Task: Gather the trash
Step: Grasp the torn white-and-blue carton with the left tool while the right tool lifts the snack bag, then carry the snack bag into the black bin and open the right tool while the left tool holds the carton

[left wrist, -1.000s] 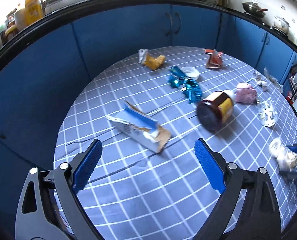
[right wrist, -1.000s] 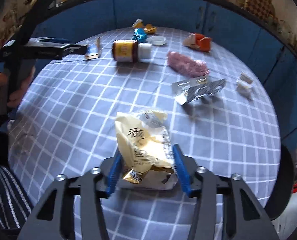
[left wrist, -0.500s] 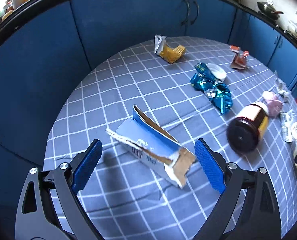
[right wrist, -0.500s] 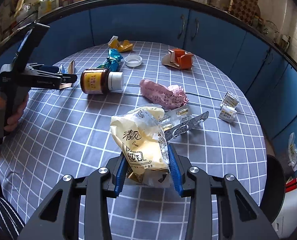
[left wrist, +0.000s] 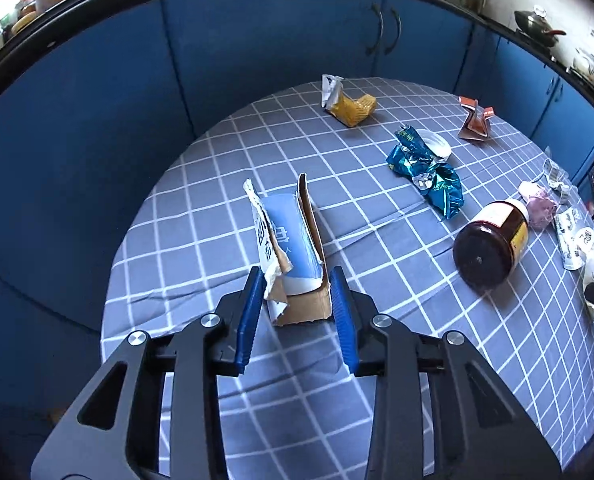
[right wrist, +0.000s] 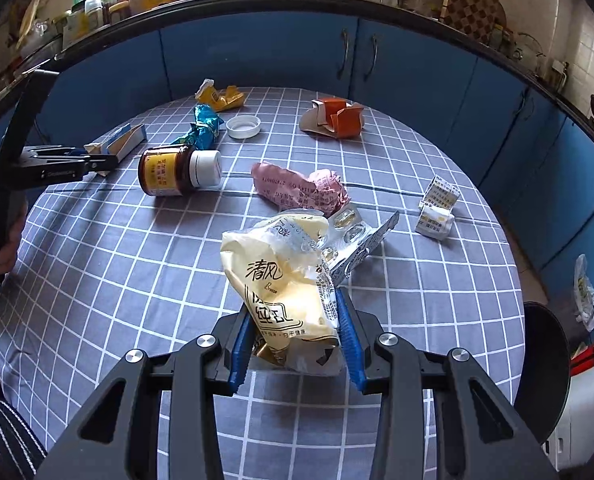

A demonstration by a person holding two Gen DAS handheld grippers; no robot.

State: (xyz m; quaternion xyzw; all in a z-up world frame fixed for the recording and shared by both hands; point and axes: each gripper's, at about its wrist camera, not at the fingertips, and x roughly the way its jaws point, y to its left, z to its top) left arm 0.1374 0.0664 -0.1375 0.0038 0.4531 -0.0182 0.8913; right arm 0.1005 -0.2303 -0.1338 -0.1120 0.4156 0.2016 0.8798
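Left claw [left wrist: 297, 304] clamped on torn carton [left wrist: 287, 248], right claw [right wrist: 295, 330] clamped on tissue pack [right wrist: 285, 276]

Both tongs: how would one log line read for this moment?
left tongs: shut on torn blue carton | right tongs: shut on cream wrapper

Black tongs [left wrist: 297, 312]; ribbed blue pads [left wrist: 249, 316]

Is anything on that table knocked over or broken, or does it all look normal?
The brown jar lies tipped on its side, white cap still on, nothing visibly spilled. The blue carton held in the left gripper is torn open, ragged cardboard showing. A loose white lid sits alone nearby.
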